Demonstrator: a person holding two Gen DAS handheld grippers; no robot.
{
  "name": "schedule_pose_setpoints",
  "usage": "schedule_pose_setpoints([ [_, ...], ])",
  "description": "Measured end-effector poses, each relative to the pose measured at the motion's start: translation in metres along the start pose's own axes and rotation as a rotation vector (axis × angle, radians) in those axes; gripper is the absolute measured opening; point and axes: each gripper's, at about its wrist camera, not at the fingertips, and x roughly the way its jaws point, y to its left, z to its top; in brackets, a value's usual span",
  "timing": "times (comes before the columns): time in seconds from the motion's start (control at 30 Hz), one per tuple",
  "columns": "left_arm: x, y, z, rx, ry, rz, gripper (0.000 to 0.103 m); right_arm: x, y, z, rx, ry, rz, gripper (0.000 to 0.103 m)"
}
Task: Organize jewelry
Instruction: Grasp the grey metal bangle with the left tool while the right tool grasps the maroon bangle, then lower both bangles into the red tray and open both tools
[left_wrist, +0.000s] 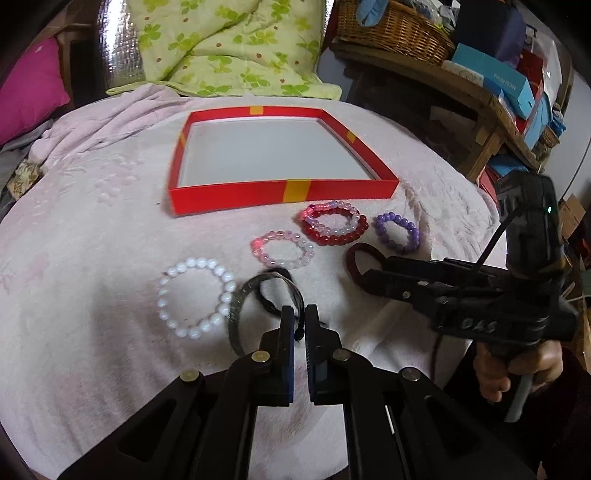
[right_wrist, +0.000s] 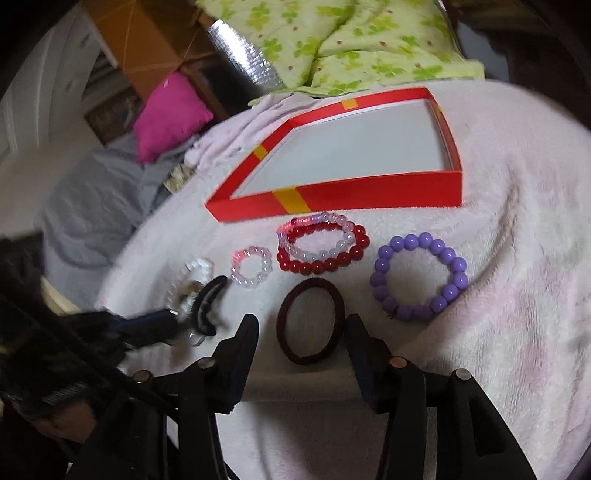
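A red tray (left_wrist: 229, 194) (right_wrist: 369, 192) with a white floor lies on a pink blanket. In front of it lie a white bead bracelet (left_wrist: 195, 297), a pale pink one (left_wrist: 282, 249) (right_wrist: 251, 267), a red one overlapped by a clear pink one (left_wrist: 334, 227) (right_wrist: 321, 245), a purple one (left_wrist: 397, 230) (right_wrist: 419, 282) and a dark maroon band (left_wrist: 356, 258) (right_wrist: 310, 321). My left gripper (left_wrist: 300, 321) is shut on a black band (left_wrist: 258, 295) (right_wrist: 208, 299), lifted off the blanket. My right gripper (right_wrist: 301, 325) is open, its fingers either side of the maroon band.
A green floral quilt (left_wrist: 229, 44) and a magenta cushion (left_wrist: 29, 85) lie behind the blanket. Shelves with a wicker basket (left_wrist: 391, 29) and boxes (left_wrist: 498, 77) stand at the right. The blanket (left_wrist: 92, 221) drops away at the left edge.
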Motion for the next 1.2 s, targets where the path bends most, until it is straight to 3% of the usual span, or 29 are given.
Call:
schedule_pose_setpoints([
  [0.03,-0.004,0.002,0.0,-0.009,-0.006,-0.001,0.006,0.0,0.003,-0.001,-0.022,-0.002,-0.015,0.05],
  [0.07,-0.007,0.004,0.0,-0.014,-0.011,-0.002,0.006,0.001,0.008,-0.002,-0.048,-0.006,-0.045,0.034],
  [0.17,-0.019,0.011,0.004,-0.036,-0.037,-0.003,0.006,0.004,0.011,-0.003,-0.069,0.003,-0.106,0.007],
  [0.4,-0.037,0.024,0.018,-0.069,-0.087,-0.004,0.006,-0.012,0.012,0.003,-0.062,-0.044,-0.103,0.006],
  [0.53,-0.041,0.024,0.035,-0.039,-0.097,0.015,0.006,-0.024,0.01,0.014,-0.036,-0.095,-0.101,0.006],
  [0.63,-0.042,0.023,0.057,-0.012,-0.118,0.026,0.006,-0.034,0.005,0.034,0.016,-0.142,-0.077,0.006],
  [0.77,-0.028,0.024,0.095,0.015,-0.138,0.05,0.006,-0.032,-0.004,0.07,0.068,-0.178,-0.108,0.006],
  [0.97,0.019,0.027,0.138,0.046,-0.118,0.072,0.006,0.007,-0.041,0.114,0.198,-0.08,-0.13,0.006],
  [1.2,0.081,0.038,0.158,0.04,-0.036,0.11,0.007,0.035,-0.071,0.128,0.265,-0.027,-0.139,0.007],
])
